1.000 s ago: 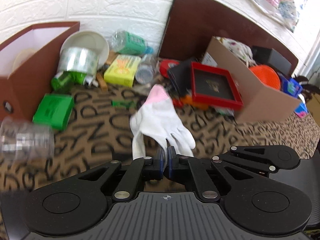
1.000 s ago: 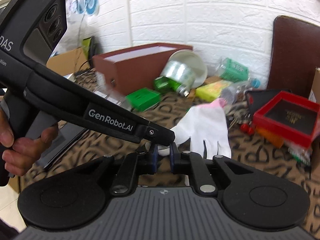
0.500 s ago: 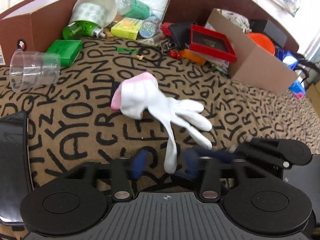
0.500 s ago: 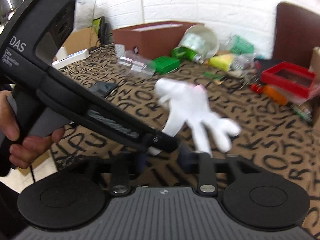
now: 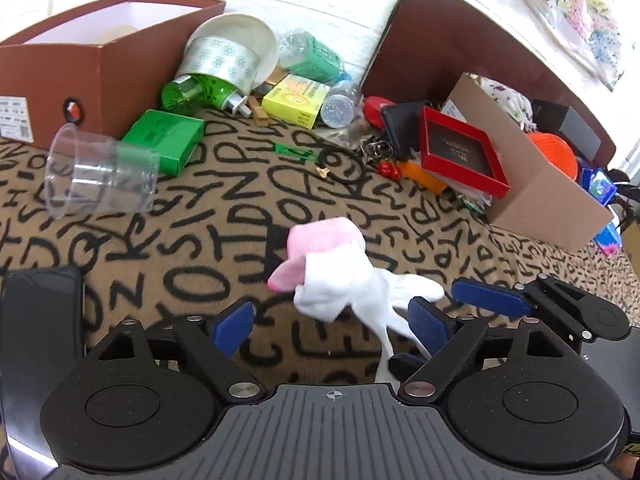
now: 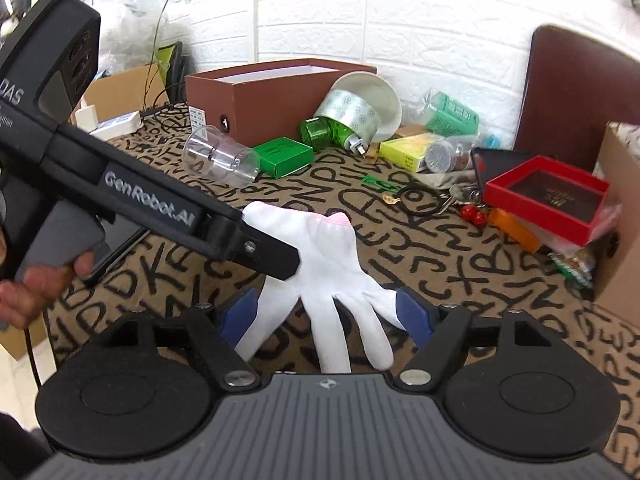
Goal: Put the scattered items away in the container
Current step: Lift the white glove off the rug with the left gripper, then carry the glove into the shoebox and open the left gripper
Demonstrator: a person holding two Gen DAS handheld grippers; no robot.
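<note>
Our left hand-held gripper (image 5: pixel 332 322) stood with its blue pads spread wide and nothing pinched between them. Our right hand-held gripper (image 6: pixel 329 312) was spread the same way and was also empty. The white glove (image 6: pixel 320 264) with a pink cuff lay on the letter-patterned table (image 5: pixel 200 224), directly in front of both tools. In the right wrist view its long axis ran toward us: the cuff pointed away and the fingers fanned back between the right pads, though we could not tell whether they touched. In the left wrist view the glove looked bunched, with its cuff just ahead of the left pads. We judged both tools about equally near the glove. The brown box (image 5: pixel 120 48) stood well beyond it, to the far left against the wall. The cardboard box (image 5: pixel 540 200) stood to the far right. The frames did not tell us which container was meant.
</note>
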